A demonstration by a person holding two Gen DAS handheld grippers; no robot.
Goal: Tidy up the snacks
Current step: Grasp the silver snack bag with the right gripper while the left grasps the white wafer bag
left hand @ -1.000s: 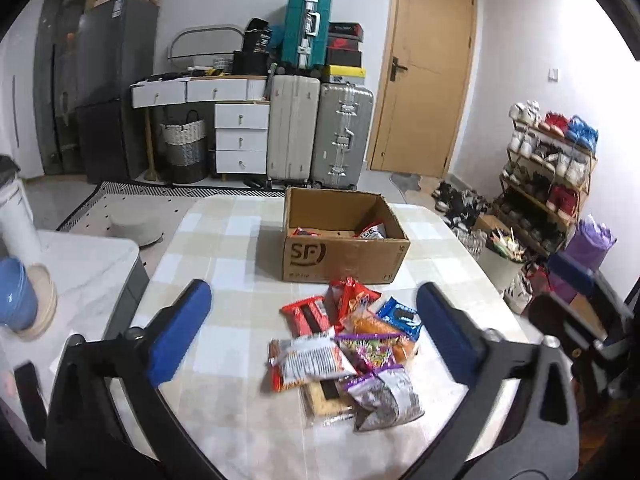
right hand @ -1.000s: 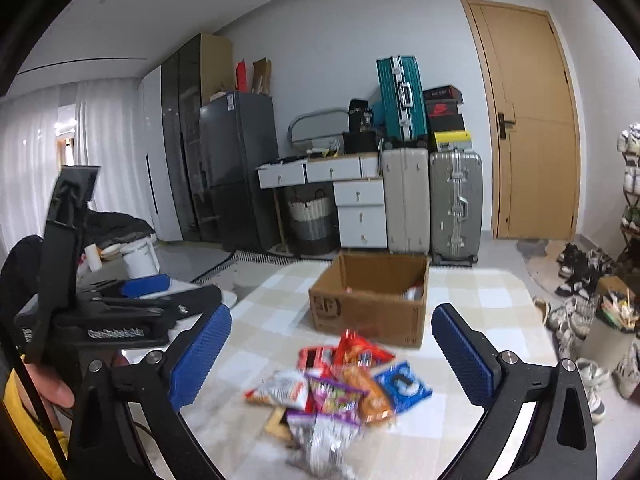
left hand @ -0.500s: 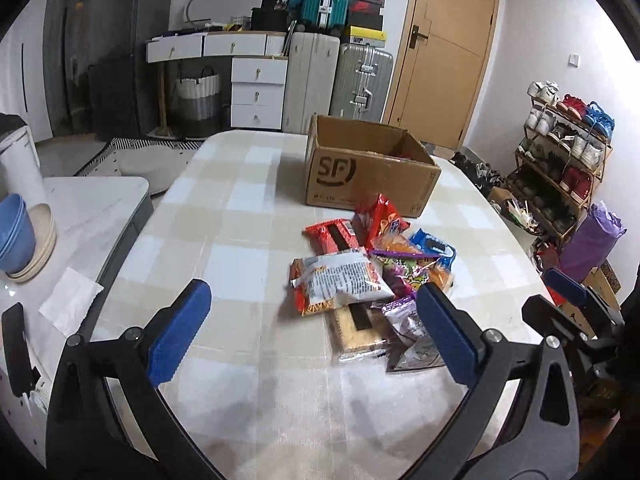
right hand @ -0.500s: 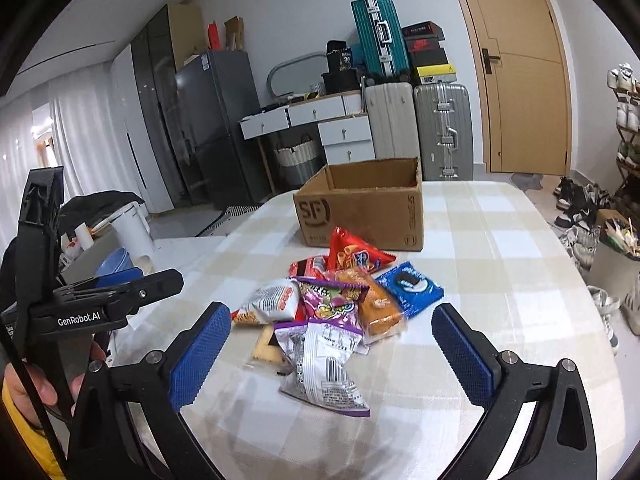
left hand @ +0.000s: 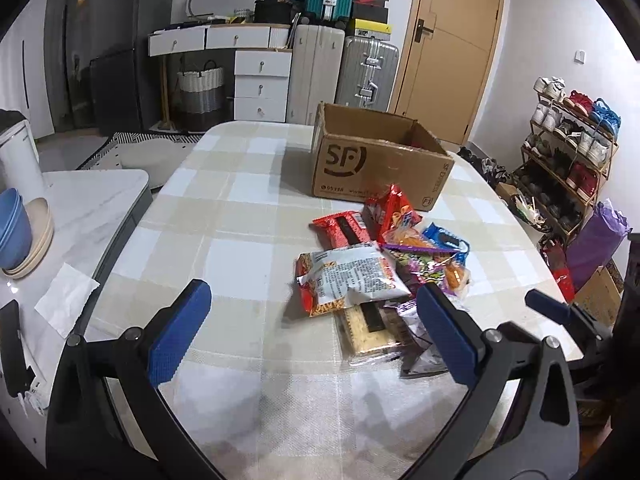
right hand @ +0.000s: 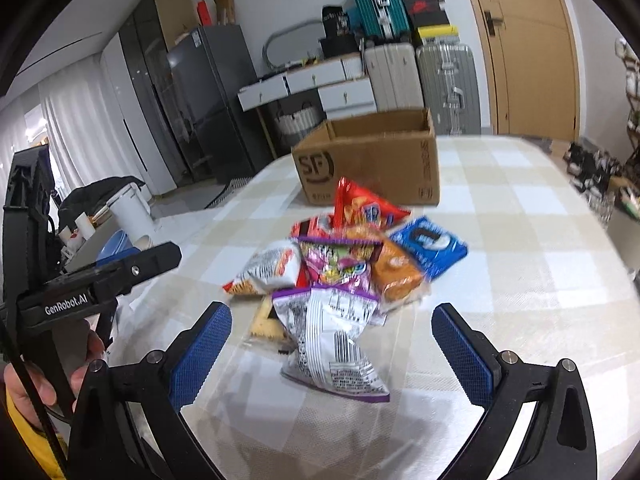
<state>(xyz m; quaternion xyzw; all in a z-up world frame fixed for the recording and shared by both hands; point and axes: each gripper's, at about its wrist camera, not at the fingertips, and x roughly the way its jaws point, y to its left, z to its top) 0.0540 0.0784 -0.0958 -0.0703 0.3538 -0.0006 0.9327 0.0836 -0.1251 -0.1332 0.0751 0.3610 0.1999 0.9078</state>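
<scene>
A pile of snack packets (left hand: 380, 264) lies on the checked tablecloth in front of an open cardboard box (left hand: 376, 160) marked SF. In the right wrist view the pile (right hand: 344, 272) has a white and purple packet (right hand: 336, 344) nearest, a blue packet (right hand: 430, 244) at the right and a red bag (right hand: 360, 208) by the box (right hand: 372, 160). My left gripper (left hand: 312, 320) is open and empty, just short of a white and orange packet (left hand: 348, 276). My right gripper (right hand: 332, 348) is open and empty, its fingers either side of the white and purple packet.
The table (left hand: 224, 216) has a rounded edge. A white side counter (left hand: 80, 200) at the left holds blue bowls (left hand: 12, 228) and a tissue. Suitcases (left hand: 344, 72), drawers and a door stand behind. A shoe rack (left hand: 568, 152) is at the right. The left gripper shows in the right wrist view (right hand: 100, 280).
Both grippers have come down and forward toward the snack pile, which now looks larger and nearer. Both stay open. The snacks and box have not moved.
</scene>
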